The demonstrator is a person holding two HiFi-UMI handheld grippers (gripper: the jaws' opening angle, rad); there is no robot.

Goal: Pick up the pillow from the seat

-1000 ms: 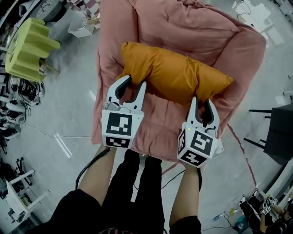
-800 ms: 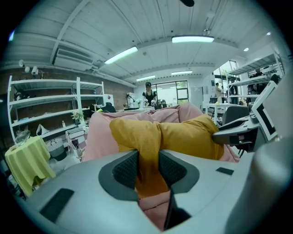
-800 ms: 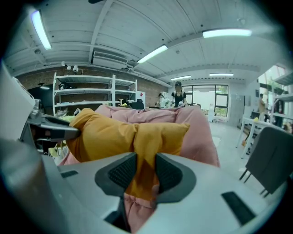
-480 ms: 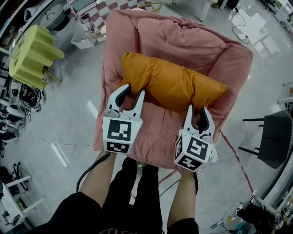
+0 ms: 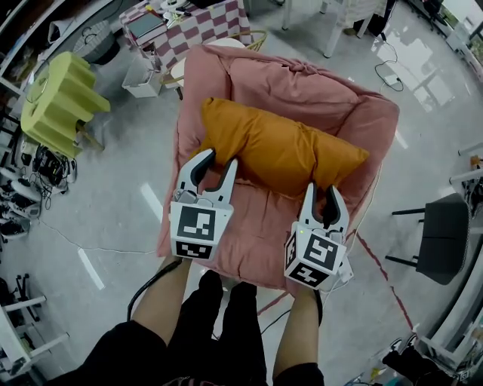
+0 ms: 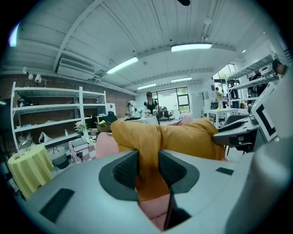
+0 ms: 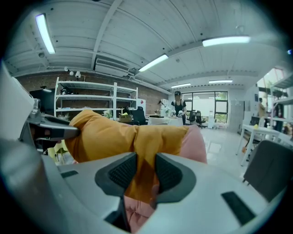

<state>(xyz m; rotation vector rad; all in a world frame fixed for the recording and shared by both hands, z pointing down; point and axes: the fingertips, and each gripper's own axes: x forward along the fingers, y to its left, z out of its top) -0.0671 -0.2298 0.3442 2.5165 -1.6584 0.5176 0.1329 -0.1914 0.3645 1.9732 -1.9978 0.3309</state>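
An orange pillow lies across the pink padded seat. My left gripper pinches the pillow's near left corner. My right gripper pinches its near right corner. In the left gripper view the ribbed pads press a fold of the orange pillow on both sides, with pink seat fabric below. The right gripper view shows the same grip: the gripper is shut on a fold of the pillow, and the left gripper's jaw shows at the far left.
A yellow-green ridged stool stands left of the seat, with a white basket and a checkered table behind. A dark chair stands at the right. Cables trail on the grey floor. Shelves and a distant person show beyond.
The seat has shrunk and slid lower in the head view, so its whole back now shows. Both grippers keep their hold on the pillow's near corners.
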